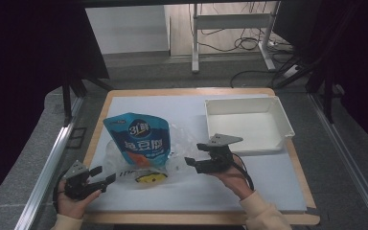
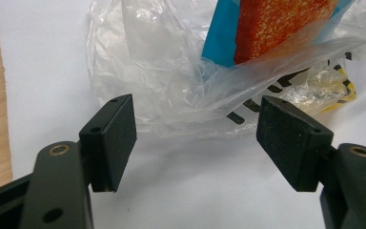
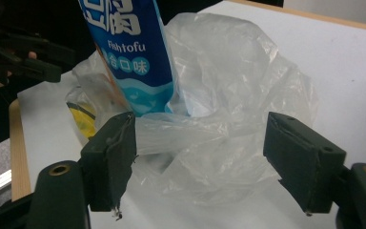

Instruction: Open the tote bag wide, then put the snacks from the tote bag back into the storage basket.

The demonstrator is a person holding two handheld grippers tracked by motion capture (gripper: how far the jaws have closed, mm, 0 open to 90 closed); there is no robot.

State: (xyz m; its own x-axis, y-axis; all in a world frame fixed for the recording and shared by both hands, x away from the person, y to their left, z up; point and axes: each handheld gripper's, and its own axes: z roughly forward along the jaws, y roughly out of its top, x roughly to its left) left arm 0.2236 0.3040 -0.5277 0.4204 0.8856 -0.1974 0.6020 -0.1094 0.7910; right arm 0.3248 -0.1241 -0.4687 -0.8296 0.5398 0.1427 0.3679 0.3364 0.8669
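A blue snack pouch [image 1: 136, 139] marked "Fishtofu" [image 3: 128, 52] stands in a crumpled clear plastic bag [image 1: 177, 143] on the white mat. My left gripper [image 1: 104, 175] lies at the bag's near-left corner, jaws wide apart. In the left gripper view the bag [image 2: 162, 71] and the pouch [image 2: 219, 43] sit just beyond the open gripper [image 2: 198, 136], with only bare mat between the pads. My right gripper [image 1: 194, 153] is at the bag's right side, open. In the right gripper view the bag [image 3: 228, 86] bulges just beyond the open gripper [image 3: 200, 152], untouched by either pad.
A white rectangular tray [image 1: 242, 100] stands at the back right of the mat, with nothing in it. The wooden table edge [image 1: 196, 219] frames the mat. A yellow-and-black print [image 1: 149, 178] shows on the bag's near end. The other gripper [image 3: 24, 62] appears far left in the right gripper view.
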